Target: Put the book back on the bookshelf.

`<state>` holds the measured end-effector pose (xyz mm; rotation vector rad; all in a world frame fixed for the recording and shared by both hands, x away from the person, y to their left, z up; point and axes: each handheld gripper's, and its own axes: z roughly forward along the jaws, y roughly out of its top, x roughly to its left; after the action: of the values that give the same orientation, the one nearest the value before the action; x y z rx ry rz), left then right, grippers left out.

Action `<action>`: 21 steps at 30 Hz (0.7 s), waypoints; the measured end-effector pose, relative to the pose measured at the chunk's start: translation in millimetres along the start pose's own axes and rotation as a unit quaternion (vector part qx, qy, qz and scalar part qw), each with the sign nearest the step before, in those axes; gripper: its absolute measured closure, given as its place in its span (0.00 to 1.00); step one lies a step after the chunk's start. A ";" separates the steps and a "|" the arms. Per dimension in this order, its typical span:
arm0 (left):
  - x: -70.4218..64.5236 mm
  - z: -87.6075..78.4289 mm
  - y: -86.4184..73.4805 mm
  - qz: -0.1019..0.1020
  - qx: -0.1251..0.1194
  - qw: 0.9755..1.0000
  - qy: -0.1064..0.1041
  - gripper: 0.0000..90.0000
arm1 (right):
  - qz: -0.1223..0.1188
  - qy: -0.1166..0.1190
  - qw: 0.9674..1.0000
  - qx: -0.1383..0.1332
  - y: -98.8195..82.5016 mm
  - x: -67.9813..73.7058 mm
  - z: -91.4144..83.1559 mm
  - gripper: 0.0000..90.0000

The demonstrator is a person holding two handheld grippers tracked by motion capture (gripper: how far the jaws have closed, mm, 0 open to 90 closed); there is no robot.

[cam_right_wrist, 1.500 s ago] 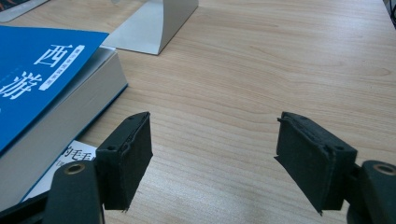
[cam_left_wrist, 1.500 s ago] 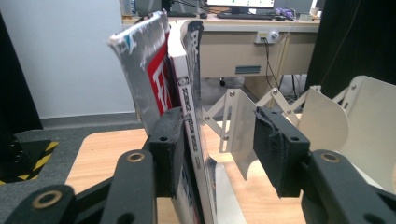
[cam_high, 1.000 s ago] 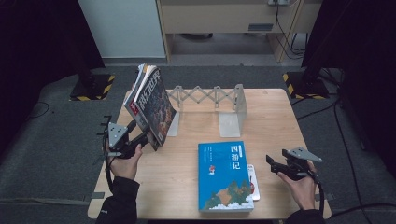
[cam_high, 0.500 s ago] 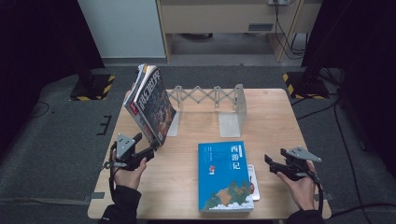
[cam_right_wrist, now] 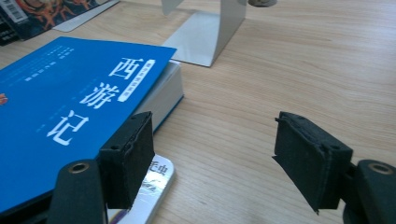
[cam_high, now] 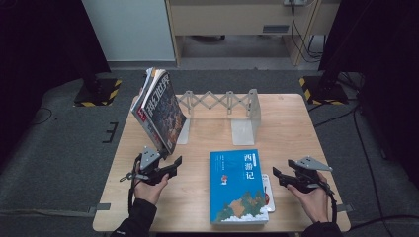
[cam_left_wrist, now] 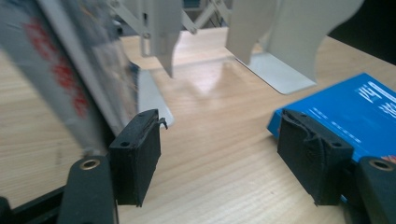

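Dim dark surroundings, evenly lit table (cam_high: 296,128), blurred close foreground

Bare table (cam_high: 197,163) between leaning magazines (cam_high: 159,109) and blue book (cam_high: 237,186) — passable.

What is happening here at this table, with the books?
A person is putting books into the metal book rack. The left gripper, its jaws just opened and nothing between them, sits beside the leaning books. The right gripper, open, waits by the blue book, which lies flat.
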<state>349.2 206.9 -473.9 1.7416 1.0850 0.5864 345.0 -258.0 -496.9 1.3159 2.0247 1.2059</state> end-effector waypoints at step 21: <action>-53.5 38.5 -20.2 -0.001 0.088 0.988 -0.127 0.28 | 0.004 0.042 0.999 0.007 -1.1 20.4 9.5 0.30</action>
<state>344.7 144.8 -503.6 1.9074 0.9815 0.2616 342.3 -235.9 -500.9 1.3012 2.0915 1.2715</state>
